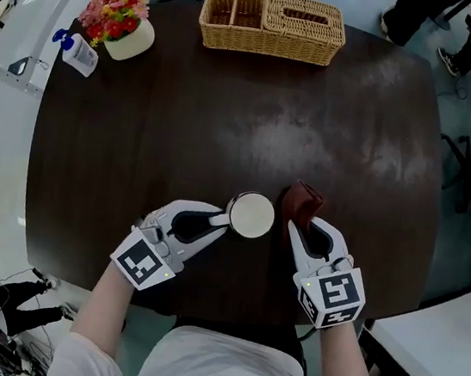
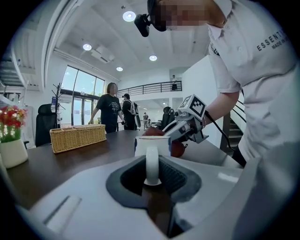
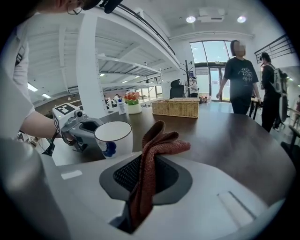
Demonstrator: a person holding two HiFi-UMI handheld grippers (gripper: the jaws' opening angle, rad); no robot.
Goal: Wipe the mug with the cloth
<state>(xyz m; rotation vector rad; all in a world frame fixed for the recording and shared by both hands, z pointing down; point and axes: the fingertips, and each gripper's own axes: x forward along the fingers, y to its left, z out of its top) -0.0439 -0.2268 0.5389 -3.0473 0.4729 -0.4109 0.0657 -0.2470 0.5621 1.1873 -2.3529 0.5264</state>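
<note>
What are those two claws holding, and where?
The left gripper clamps the mug by its handle; the right gripper pinches the cloth, one end poking out.

The mug (image 1: 251,215) is white with a thin dark line round its rim and a blue mark on its side. It stands upright, mouth up, its white inside showing nothing in it. Its handle is pinched between the jaws of the left gripper (image 1: 221,217), over the near part of the dark counter (image 1: 229,112); whether its base touches the counter cannot be told. The cloth (image 1: 301,204) is reddish-brown with a coarse weave, bunched into folds. It is clamped between the jaws of the right gripper (image 1: 301,227), its free end rising past them and flopping over, just right of the mug.
</note>
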